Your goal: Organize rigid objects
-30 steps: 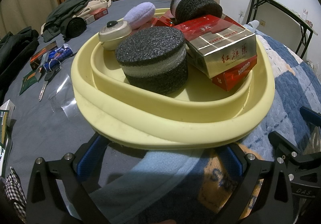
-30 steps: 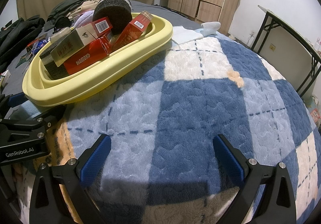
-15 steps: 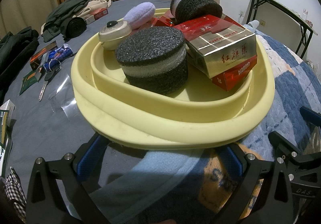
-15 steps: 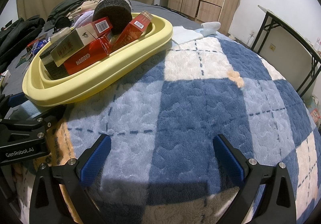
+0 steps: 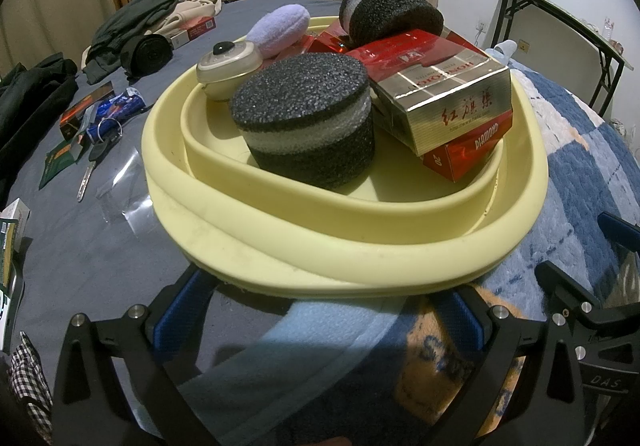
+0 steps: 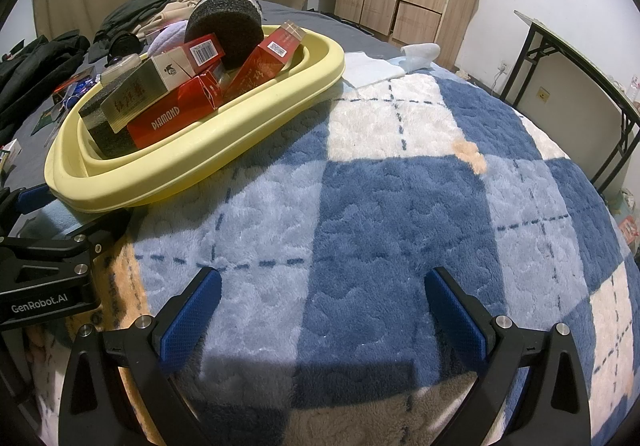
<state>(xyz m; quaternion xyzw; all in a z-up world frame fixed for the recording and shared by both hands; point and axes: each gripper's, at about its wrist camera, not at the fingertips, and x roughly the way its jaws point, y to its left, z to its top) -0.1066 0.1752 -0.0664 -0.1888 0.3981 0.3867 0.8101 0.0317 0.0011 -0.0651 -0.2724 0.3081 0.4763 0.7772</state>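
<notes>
Both grippers idle, fingers spread wide: left gripper point(image 5: 320, 312) low at the yellow basin's point(image 5: 360, 246) near rim, right gripper point(image 6: 320, 306) over bare checked blanket point(image 6: 400, 206). Foam discs point(image 5: 304, 118) and cigarette boxes point(image 5: 444, 94) sit gathered inside, apparently sorted.

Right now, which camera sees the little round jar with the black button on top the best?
The left wrist view. There the little round jar sits in plain sight at the back of the yellow basin, its lid and black knob clear. In the right wrist view only a sliver of it peeks out behind the gold box.
</notes>
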